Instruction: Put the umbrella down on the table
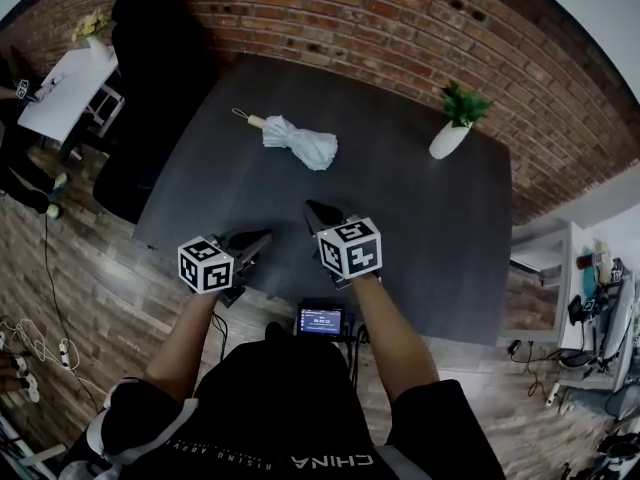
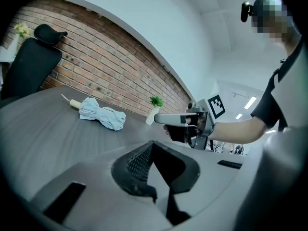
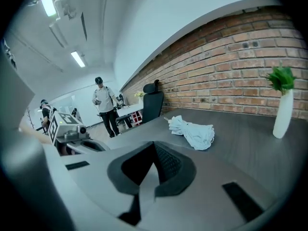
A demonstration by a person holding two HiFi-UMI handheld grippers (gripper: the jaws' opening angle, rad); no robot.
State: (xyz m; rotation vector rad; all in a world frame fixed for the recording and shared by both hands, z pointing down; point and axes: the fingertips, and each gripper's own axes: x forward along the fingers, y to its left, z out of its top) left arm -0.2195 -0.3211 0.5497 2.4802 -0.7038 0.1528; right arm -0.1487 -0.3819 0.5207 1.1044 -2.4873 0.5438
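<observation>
Brick, red and rough, makes up the wall [image 1: 400,28] that runs behind the far edge of a dark grey wood-grain table [image 1: 430,238]. A black office chair [image 1: 150,38] stands at the table's far left corner, and a white side table [image 1: 55,93] sits further left.

The person stands at the near edge with both forearms stretched out over the tabletop. The right gripper [image 1: 311,207] hangs above the near middle of the table. Its jaws are pressed together with nothing between them, which the right gripper view shows as two dark pads meeting at a point [image 3: 154,144]. The left gripper [image 1: 266,234] is just beside it, lower in the head view. Its jaws also meet at the tip [image 2: 153,143] and are empty. Each gripper carries a white marker cube.

The umbrella [image 1: 298,143] lies on its side on the far half of the table. It is folded into a pale blue-white bundle, and its light wooden handle points toward the far left corner. It is well apart from both grippers and neither touches it.

A white vase [image 1: 448,140] with a green plant stands upright near the far right corner, well away from the umbrella. A small lit screen [image 1: 320,320] sits at the near edge in front of the person.
</observation>
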